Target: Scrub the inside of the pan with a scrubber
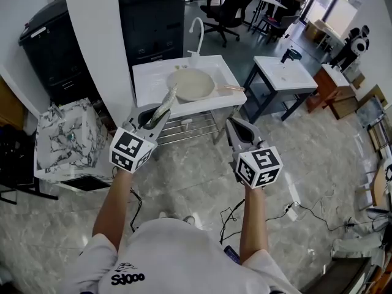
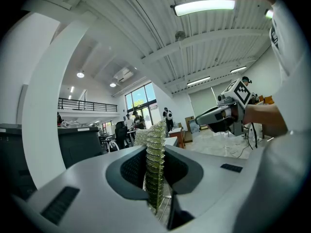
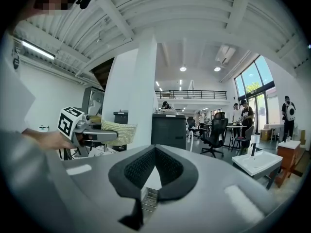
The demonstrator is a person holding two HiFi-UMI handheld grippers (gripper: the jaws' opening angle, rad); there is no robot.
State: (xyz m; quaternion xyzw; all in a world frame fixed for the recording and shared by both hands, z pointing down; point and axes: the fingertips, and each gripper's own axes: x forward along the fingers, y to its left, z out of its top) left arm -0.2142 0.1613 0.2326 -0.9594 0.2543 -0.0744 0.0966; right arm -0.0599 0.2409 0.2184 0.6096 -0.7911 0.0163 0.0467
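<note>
A pale round pan (image 1: 191,83) with a wooden handle lies on the white sink table (image 1: 147,81), well ahead of both grippers. My left gripper (image 1: 160,112) is shut on a yellow-green mesh scrubber (image 1: 167,99), held in the air short of the table's front edge. In the left gripper view the scrubber (image 2: 155,164) stands upright, pinched between the pads. My right gripper (image 1: 236,127) hangs to the right at about the same height, shut with nothing in it; its dark pads (image 3: 141,166) meet at the tip. The right gripper view shows the left gripper's scrubber (image 3: 119,131) from the side.
A white faucet (image 1: 197,32) rises behind the pan. A wire rack (image 1: 187,130) sits under the sink table. A second white sink table (image 1: 285,72) stands to the right, a black cabinet (image 1: 150,17) behind, a marbled box (image 1: 64,133) at left. Cables (image 1: 294,210) lie on the floor.
</note>
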